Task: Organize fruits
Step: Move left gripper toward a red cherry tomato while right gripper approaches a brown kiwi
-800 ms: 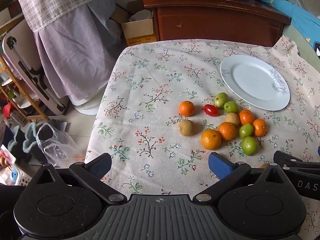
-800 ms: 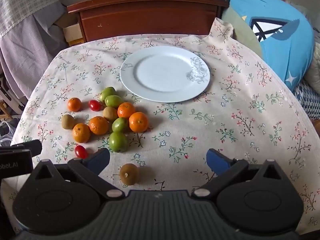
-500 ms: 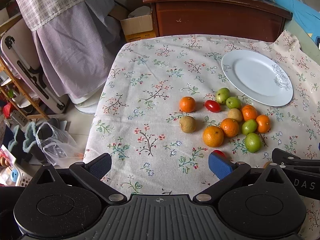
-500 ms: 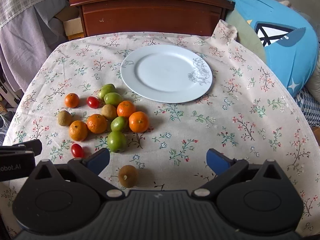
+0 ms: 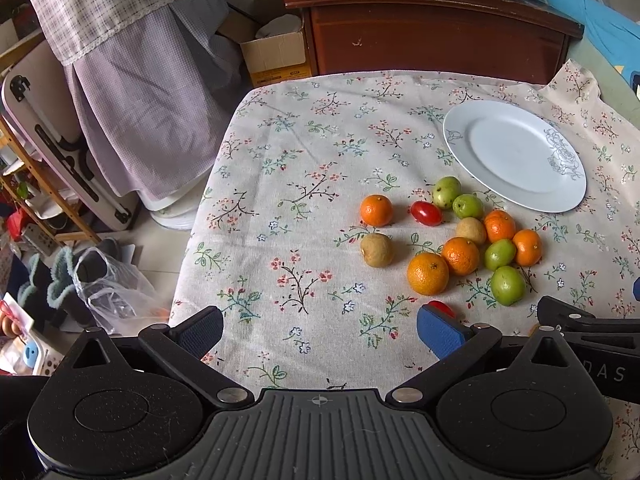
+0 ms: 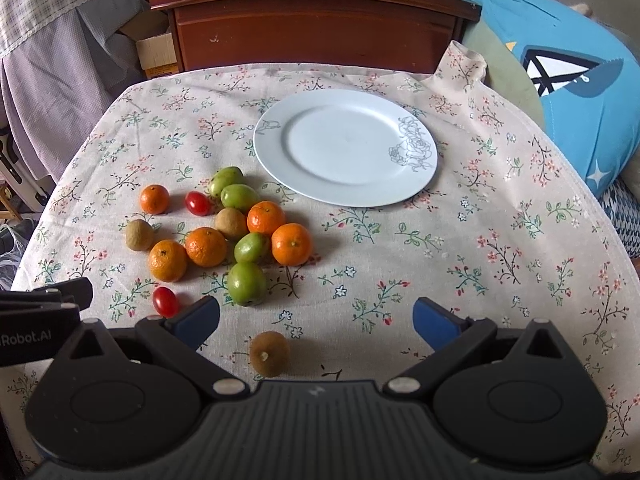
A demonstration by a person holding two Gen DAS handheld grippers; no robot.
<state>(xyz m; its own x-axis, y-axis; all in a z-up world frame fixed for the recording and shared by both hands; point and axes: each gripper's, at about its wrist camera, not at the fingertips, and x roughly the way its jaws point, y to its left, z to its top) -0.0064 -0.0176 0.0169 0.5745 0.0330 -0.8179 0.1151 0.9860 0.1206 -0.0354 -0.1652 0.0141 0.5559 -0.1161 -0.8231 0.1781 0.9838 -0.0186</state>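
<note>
A white plate [image 6: 344,148] with a grey flower print lies bare on the floral tablecloth; it also shows in the left wrist view [image 5: 516,154]. A cluster of several oranges [image 6: 291,244], green fruits [image 6: 247,283], brown fruits [image 6: 139,234] and cherry tomatoes [image 6: 197,203] lies left of the plate. One brown fruit [image 6: 270,353] lies apart, just before my right gripper [image 6: 316,318], which is open and empty. My left gripper [image 5: 320,330] is open and empty above the near left of the cloth; a tomato [image 5: 441,307] peeks past its right finger.
A dark wooden cabinet [image 6: 316,24] stands behind the table. A blue cushion [image 6: 568,80] lies at the right. A cardboard box [image 5: 276,56], hanging checked cloth [image 5: 132,80], a folding rack and a plastic bag [image 5: 112,292] are on the floor at the left.
Both grippers have pulled back and risen a little, so the fruits and plate sit slightly further off. Both stay open. No fruit has moved.
</note>
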